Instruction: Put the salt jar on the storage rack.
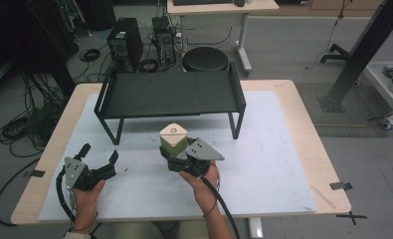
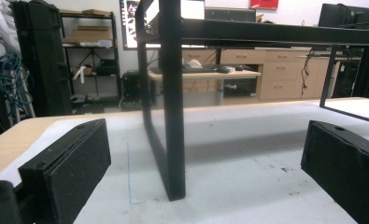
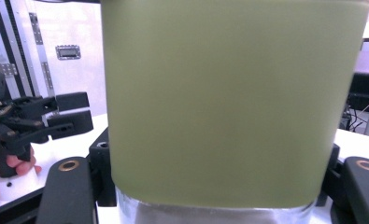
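An olive-green container (image 1: 173, 143) with a cream lid stands upright in front of the black shelf (image 1: 169, 94) on the white mat (image 1: 263, 159). My right gripper (image 1: 177, 153) is shut on its lower body. In the right gripper view the green container (image 3: 233, 102) looms close, its silvery base (image 3: 210, 212) between the two jaws of the right gripper (image 3: 215, 186). I cannot tell whether it rests on the mat. My left gripper (image 1: 100, 153) is open and empty at the mat's left. In its own view the left gripper (image 2: 205, 172) faces a shelf leg (image 2: 173, 116).
The black shelf spans the back of the mat on thin legs. The wooden table edge (image 1: 328, 164) runs along the right. Behind the table stand a black stool (image 1: 205, 59), computer towers (image 1: 126, 42) and floor cables (image 1: 27, 119). The left gripper (image 3: 42, 121) shows beside the container.
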`<state>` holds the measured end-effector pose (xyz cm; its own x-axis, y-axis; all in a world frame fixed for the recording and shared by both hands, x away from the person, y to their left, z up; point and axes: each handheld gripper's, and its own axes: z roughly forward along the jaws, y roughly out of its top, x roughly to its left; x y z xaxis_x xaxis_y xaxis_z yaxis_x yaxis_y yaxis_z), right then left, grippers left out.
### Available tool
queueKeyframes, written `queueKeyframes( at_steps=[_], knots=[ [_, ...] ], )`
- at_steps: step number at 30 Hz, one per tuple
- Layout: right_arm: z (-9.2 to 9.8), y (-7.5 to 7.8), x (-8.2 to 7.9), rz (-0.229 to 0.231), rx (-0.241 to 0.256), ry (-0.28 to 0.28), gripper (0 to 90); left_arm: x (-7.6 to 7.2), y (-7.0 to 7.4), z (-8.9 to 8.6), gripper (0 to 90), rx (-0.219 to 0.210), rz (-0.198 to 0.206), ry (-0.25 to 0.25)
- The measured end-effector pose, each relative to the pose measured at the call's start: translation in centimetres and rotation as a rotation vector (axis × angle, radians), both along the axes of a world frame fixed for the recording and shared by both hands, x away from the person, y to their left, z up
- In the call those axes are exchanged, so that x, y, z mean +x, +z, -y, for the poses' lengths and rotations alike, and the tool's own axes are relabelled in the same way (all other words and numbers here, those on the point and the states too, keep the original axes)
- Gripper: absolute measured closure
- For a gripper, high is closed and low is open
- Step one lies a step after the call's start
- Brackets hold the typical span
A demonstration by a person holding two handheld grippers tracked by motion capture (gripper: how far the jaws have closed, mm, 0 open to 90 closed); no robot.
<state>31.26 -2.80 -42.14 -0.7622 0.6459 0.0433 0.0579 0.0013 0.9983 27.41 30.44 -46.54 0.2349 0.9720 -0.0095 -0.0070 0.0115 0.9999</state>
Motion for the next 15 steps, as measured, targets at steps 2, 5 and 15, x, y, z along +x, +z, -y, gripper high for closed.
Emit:
queueKeyframes(
  at_steps=[2,5,15],
  knots=[
    [0.1,0.4,0.0,0.003,0.001,0.001,29.9,0.0,0.0,0.0,1.8,0.000,0.000,0.000],
    [0.3,1.2,-0.1,0.008,0.008,0.002,29.9,0.0,0.0,0.0,1.8,0.000,0.000,0.000],
    [1.0,3.6,0.0,0.021,0.034,0.009,29.9,0.0,0.0,0.0,1.8,-0.001,-0.001,0.000]
  ],
)
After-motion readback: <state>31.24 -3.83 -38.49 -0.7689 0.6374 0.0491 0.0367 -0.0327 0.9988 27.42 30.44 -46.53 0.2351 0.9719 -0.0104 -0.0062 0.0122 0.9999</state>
